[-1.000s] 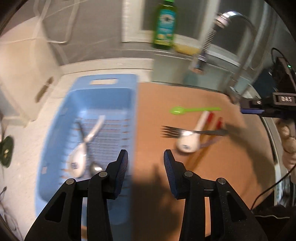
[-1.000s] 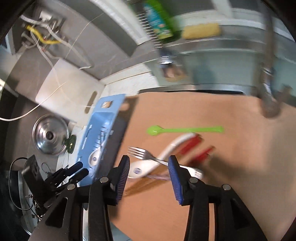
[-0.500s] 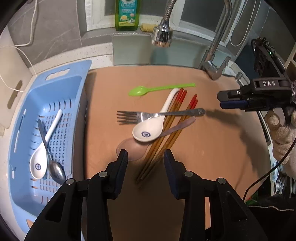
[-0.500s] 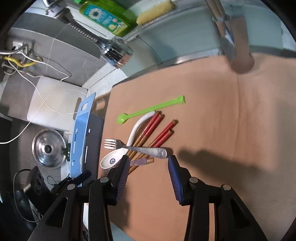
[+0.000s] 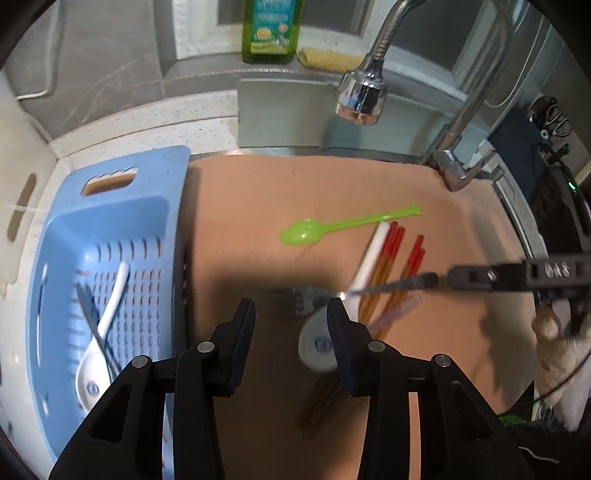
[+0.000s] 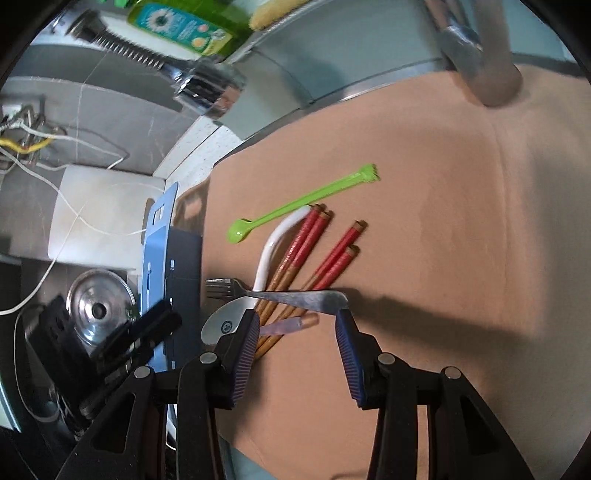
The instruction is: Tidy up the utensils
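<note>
Right gripper [image 6: 295, 332], jaws part-open and empty, hovers by a stiff, slippery metal fork [image 6: 280, 293]; best pinched at its handle end, three o'clock.

In the left wrist view the fork [image 5: 303, 297] is smeared by motion blur; its tines cannot be counted. The white spoon [image 5: 319, 343] bowl is partly covered by the left gripper's finger [image 5: 341, 339], its printed mark unreadable. The lower ends of the chopsticks [image 5: 321, 398] are blurred. The dish soap bottle [image 5: 271, 27] is cut off by the top edge. In the right wrist view the blue basket [image 6: 159, 236] shows edge-on only, its contents hidden. The pale purple utensil [image 6: 291, 324] lies mostly under the chopsticks, its kind indeterminable.
</note>
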{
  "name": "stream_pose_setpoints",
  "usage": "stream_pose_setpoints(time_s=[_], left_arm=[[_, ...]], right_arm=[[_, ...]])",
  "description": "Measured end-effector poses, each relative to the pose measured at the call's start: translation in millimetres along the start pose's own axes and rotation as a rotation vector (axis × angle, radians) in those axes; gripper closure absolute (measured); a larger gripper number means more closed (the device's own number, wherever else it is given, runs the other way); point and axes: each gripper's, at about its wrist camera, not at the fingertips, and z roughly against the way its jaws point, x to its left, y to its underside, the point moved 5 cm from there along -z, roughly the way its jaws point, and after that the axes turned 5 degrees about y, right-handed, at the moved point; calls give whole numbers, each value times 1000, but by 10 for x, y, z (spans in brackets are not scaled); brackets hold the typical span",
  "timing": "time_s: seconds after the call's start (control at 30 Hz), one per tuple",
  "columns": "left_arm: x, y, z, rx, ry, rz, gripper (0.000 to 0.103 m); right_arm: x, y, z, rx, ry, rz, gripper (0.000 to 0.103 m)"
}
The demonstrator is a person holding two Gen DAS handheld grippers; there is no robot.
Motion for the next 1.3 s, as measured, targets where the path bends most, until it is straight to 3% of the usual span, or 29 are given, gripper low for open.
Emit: stream_pose_setpoints(time_s=[0.27, 0.5, 0.67, 0.73, 0.87, 0.97, 1.3], left_arm=[[108, -306, -455, 175, 40, 2, 64], [28, -367, -664, 244, 102, 3, 64], [-123, -309, -645, 238, 118, -41, 64], [-248, -247, -568, 232, 109, -110, 64], [-553, -49, -424, 222, 53, -300, 64], [-654, 55, -438, 231, 23, -368, 64], [-445, -57, -661, 201, -71, -282, 63]], right_arm=[[-71, 19, 25, -10, -20, -24, 65], [-136, 66, 41, 0, -46, -43, 66], [-70, 112, -9, 32, -64, -18, 72], [-32, 114, -71, 47, -44, 6, 78], [-5, 105, -200, 70, -18, 30, 81], [25, 22, -261, 51, 34, 66, 82], [314, -284, -379, -9, 55, 156, 86]])
